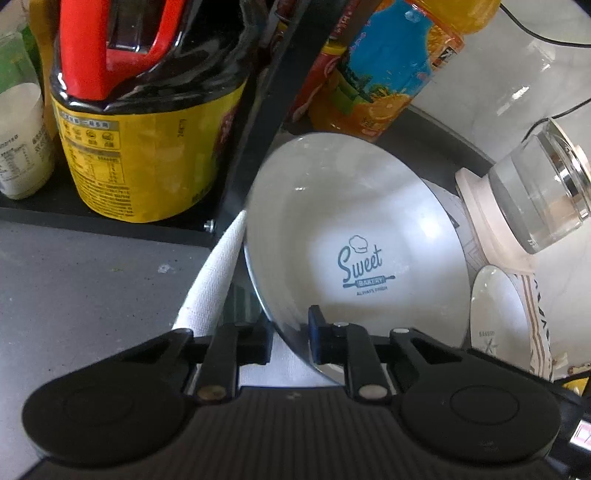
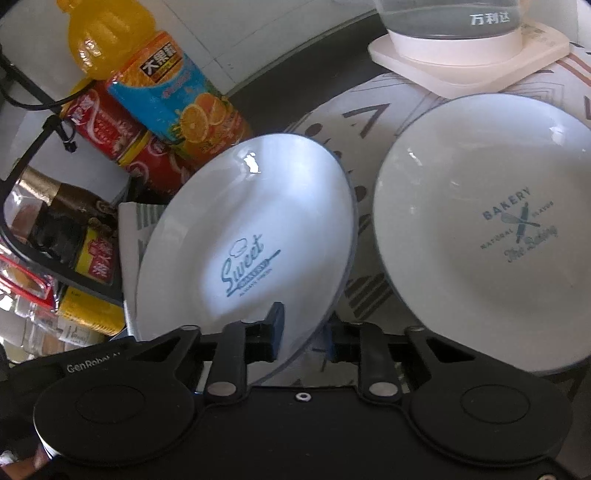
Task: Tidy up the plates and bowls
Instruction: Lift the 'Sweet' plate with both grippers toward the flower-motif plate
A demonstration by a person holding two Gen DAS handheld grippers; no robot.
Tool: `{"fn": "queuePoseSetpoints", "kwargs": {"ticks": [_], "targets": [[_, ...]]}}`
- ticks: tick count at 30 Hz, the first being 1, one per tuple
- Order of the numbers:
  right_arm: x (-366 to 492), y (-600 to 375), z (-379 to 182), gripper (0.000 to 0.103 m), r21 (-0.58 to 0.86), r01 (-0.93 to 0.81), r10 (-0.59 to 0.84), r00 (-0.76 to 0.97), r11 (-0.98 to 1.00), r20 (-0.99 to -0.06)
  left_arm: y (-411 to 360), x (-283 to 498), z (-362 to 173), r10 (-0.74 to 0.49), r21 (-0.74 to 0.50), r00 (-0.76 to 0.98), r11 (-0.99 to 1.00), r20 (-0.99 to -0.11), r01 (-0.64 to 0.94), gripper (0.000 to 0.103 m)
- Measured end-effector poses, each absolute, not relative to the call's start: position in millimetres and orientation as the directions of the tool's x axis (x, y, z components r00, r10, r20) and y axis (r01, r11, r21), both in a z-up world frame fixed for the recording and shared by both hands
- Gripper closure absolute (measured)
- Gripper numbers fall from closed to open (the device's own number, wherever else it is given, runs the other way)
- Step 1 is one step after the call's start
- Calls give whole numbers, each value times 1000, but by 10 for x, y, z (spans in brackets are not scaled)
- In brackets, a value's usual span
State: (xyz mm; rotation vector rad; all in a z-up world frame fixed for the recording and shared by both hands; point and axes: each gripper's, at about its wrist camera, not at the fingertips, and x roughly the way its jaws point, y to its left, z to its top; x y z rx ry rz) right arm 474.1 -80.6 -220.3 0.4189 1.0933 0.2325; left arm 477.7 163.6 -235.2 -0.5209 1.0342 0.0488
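Both clamped on tilted Sweet bowls — left gripper (image 1: 291, 338), right gripper (image 2: 301, 332) — Bakery plate (image 2: 480, 229) at three o'clock.

A grey speckled counter (image 1: 92, 280) lies left of the fingers, ending at a black shelf frame (image 1: 255, 110) ahead-left. Beyond the fingertips to the right, pale glossy wall tiles (image 1: 491, 85) catch bright light, crossed by a thin black cable (image 1: 532, 35). A patterned cloth (image 2: 373, 110) covers the surface ahead.
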Motion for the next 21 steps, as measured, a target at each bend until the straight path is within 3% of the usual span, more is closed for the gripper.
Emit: {"fn": "queuePoseSetpoints", "kwargs": {"ticks": [6, 21], "targets": [[4672, -713, -2047, 88, 380, -30, 346, 484, 924, -804, 1611, 4715, -2213, -190, -375, 552, 894, -812, -245, 87], [4365, -899, -1715, 87, 429, -83, 405, 531, 899, -745, 1392, 4391, -1835, -133, -333, 591, 911, -796, -243, 87]]}}
